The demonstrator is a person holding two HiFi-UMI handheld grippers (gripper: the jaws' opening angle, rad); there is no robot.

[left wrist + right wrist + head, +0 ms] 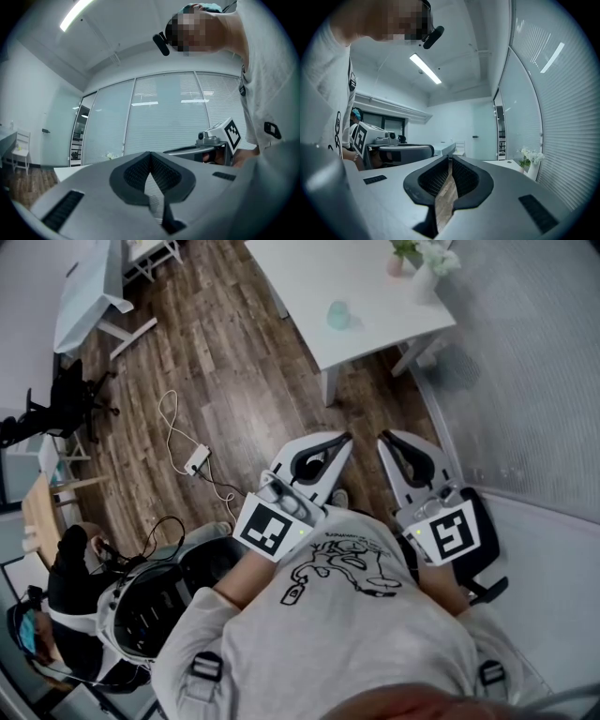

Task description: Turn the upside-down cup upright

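The pale green cup (338, 314) sits on the white worktop (300, 282) at the upper middle of the frame, well apart from both tongs. The left tongs (345, 439) and right tongs (382, 439) are clenched on nothing. The step calls for stepping closer, opening one pair early, and meeting the cup's side squarely.

You hold your left hand-held gripper (345, 439), white plastic with dark ribbed pads, and its matching right hand-held gripper (384, 439) out before your chest, side by side and pointing level, with the tips near each other. Both sets of jaws are closed on nothing (the right shows a thin slit). Your left hand (239, 579) and right hand (448, 589) grip the handles.
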